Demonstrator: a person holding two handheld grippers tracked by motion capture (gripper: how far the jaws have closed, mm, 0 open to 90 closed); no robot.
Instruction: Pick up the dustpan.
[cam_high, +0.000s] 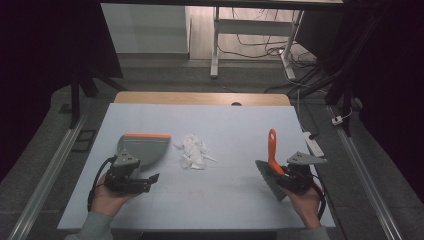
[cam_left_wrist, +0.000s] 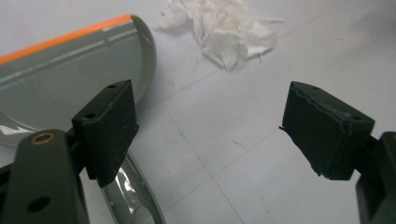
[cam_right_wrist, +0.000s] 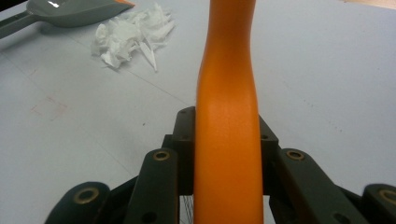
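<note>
Your right gripper (cam_high: 289, 176) is clamped on the orange handle (cam_right_wrist: 226, 135) of the brush (cam_high: 270, 170), with the bristles pointing toward the middle of the table (cam_high: 240, 130) and lifted off it, as far as the high view lets you judge. Your left gripper (cam_high: 142, 181) has its jaws spread wide with nothing between them; one jaw hangs over the handle (cam_left_wrist: 133, 196) of the grey dustpan (cam_high: 142, 146), which lies flat at the left.

The step in hand looks like taking hold of the dustpan so the sweeping can start. Bring the left jaws down so the handle sits squarely between them, then close firmly (a loose hold would let the pan swivel when the brush pushes against it). Keep the pan's orange edge (cam_high: 147, 135) pressed flat to the table, or the scraps will slide under it. That edge faces the far side of the table, while the pile of torn white paper (cam_high: 194, 151) lies just beside the pan, to its right, so you would need to turn the pan until its mouth faces the pile. Then lower the bristles behind the pile, on the side away from the pan, and sweep with short, light strokes; the scraps look feather-light and would scatter under a hard flick.

The dustpan is the only container here, and it appears empty, though its near end is hidden by your left gripper in the high view. All the paper is on the table.
</note>
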